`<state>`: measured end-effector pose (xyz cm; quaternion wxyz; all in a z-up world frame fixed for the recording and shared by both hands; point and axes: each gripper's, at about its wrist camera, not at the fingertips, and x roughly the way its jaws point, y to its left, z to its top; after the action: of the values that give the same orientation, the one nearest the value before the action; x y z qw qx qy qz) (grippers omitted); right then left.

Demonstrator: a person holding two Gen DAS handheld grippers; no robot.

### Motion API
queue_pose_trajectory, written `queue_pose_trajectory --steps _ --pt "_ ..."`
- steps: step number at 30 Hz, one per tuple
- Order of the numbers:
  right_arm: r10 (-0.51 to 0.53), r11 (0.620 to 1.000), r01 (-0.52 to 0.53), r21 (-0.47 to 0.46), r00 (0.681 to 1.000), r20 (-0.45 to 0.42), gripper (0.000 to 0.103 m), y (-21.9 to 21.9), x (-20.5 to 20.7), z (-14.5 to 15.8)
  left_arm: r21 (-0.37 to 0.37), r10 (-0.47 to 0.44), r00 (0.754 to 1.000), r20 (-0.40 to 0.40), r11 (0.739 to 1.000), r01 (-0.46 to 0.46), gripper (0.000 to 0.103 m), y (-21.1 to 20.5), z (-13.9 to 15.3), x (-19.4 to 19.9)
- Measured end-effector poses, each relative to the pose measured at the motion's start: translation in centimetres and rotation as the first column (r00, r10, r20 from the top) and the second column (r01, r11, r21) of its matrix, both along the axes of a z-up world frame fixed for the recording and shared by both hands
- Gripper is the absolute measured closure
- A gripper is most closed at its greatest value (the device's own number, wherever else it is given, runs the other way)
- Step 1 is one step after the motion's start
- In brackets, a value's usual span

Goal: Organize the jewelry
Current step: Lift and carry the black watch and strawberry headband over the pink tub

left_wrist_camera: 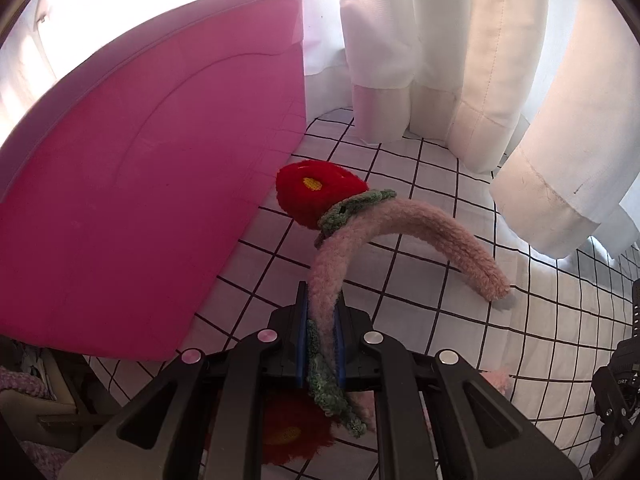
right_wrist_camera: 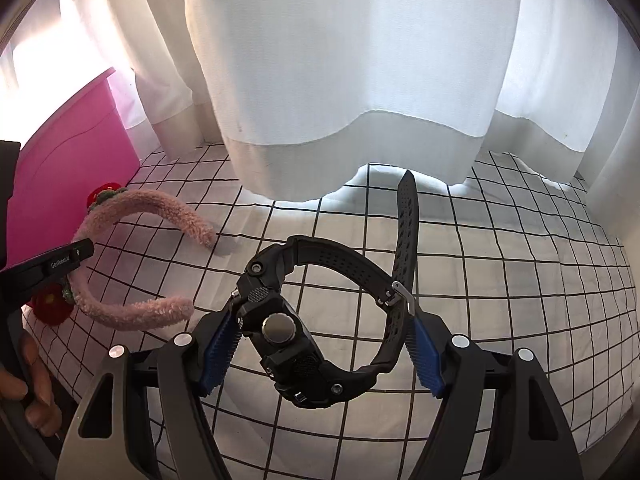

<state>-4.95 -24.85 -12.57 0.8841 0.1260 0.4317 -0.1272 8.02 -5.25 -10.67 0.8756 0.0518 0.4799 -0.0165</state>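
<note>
Left wrist view: your left tongs pinch the pink headband beside the pink bin; your right tongs, spread wide, grip the black watch.

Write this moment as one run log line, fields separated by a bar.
left gripper: shut on headband | right gripper: shut on watch | pink box: beside headband

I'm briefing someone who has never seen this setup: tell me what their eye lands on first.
A fuzzy pink headband with red crochet flowers is clamped in the left gripper, arching over the grid-patterned cloth. Left of it stands a big magenta plastic bin. The right gripper holds a chunky black wristwatch, its strap pointing toward white curtains.
</note>
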Motion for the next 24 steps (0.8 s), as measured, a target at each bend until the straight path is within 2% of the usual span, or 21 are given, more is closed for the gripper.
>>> queue_pose_trajectory --steps 10,18,24 --pt "0.062 0.998 -0.06 -0.035 0.997 0.047 0.032 2.3 0.9 3.0 -0.006 -0.022 0.991 0.134 1.0 0.023 0.092 1.0 4.8 -2.0" --pt "0.097 0.993 -0.087 -0.086 0.987 0.125 0.032 3.4 2.5 8.0 -0.03 -0.023 0.968 0.248 0.999 0.032 0.092 1.4 10.5 -2.1" --pt "0.155 0.984 -0.132 -0.119 0.967 0.201 0.032 5.3 4.4 12.2 -0.063 -0.007 0.95 0.312 0.998 0.028 0.092 2.3 14.5 -1.6"
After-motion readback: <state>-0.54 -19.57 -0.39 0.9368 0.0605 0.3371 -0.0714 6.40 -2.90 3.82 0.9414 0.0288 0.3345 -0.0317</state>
